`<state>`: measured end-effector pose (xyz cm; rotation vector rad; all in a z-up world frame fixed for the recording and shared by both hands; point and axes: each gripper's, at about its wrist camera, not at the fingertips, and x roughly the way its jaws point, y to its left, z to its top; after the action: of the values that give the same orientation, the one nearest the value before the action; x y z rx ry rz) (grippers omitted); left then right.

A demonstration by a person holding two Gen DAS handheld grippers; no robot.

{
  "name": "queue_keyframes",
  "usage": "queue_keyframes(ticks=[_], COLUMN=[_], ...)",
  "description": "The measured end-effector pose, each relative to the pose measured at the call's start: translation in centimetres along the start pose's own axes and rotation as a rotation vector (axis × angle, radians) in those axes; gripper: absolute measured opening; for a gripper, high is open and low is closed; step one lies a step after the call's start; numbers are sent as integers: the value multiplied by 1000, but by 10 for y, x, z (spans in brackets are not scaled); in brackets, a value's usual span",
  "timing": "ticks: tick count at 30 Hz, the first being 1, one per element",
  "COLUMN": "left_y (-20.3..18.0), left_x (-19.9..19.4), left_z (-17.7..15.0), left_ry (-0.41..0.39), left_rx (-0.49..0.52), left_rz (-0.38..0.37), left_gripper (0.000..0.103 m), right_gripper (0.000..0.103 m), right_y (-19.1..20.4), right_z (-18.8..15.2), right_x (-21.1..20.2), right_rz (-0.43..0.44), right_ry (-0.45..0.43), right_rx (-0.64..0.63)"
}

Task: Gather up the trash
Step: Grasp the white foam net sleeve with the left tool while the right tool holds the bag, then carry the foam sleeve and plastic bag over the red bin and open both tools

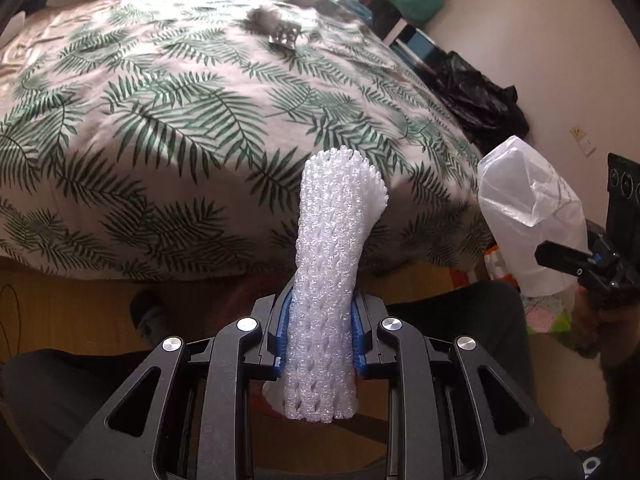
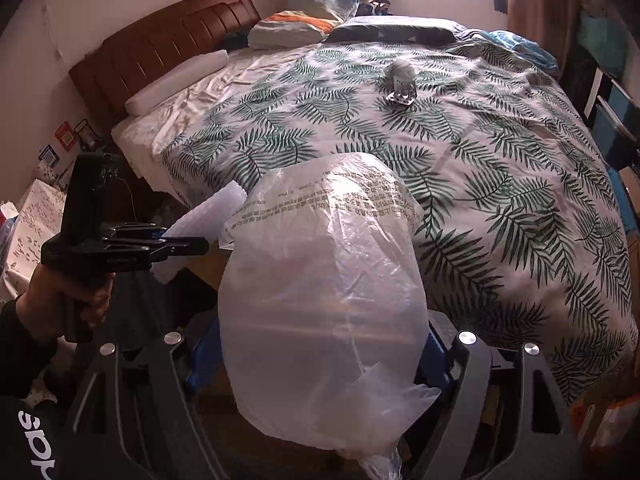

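In the left wrist view the left gripper (image 1: 320, 336) pinches the foam net sleeve (image 1: 332, 280), which could spring free; in the right wrist view the right gripper (image 2: 320, 360) seemingly clamps the plastic bag (image 2: 324, 300) at six o'clock, which may slide out.

- The left gripper (image 1: 320, 328) is pointed steeply downward, its blue pads (image 1: 280, 328) pressed against a white foam net sleeve (image 1: 336, 240) that stands up between them.
- The right gripper (image 2: 320, 360) is likewise angled down, its jaws set wide around a clear plastic bag (image 2: 320, 300).
- The left gripper's handle is gripped by a bare hand (image 2: 68, 300) in a black sleeve (image 2: 20, 352).
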<state>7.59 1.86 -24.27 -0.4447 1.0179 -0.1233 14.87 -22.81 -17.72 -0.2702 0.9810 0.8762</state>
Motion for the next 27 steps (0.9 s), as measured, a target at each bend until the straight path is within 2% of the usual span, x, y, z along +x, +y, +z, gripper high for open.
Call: queue_keyframes(ticks=[4, 10, 18, 27], left_y=[7, 17, 29, 46], left_x=[27, 70, 132, 198], left_z=[-12, -24, -40, -49], left_ry=[81, 197, 380, 534], left_rx=[-13, -19, -20, -45], left_rz=[16, 35, 42, 71], left_gripper=[24, 23, 24, 23], right_gripper=[78, 78, 78, 78], right_y=[0, -12, -29, -40], right_z=[-24, -52, -81, -103], right_x=[31, 73, 125, 174], right_rz=[-5, 12, 51, 54], right_ry=[120, 253, 426, 605], right_rx=[-27, -10, 52, 58])
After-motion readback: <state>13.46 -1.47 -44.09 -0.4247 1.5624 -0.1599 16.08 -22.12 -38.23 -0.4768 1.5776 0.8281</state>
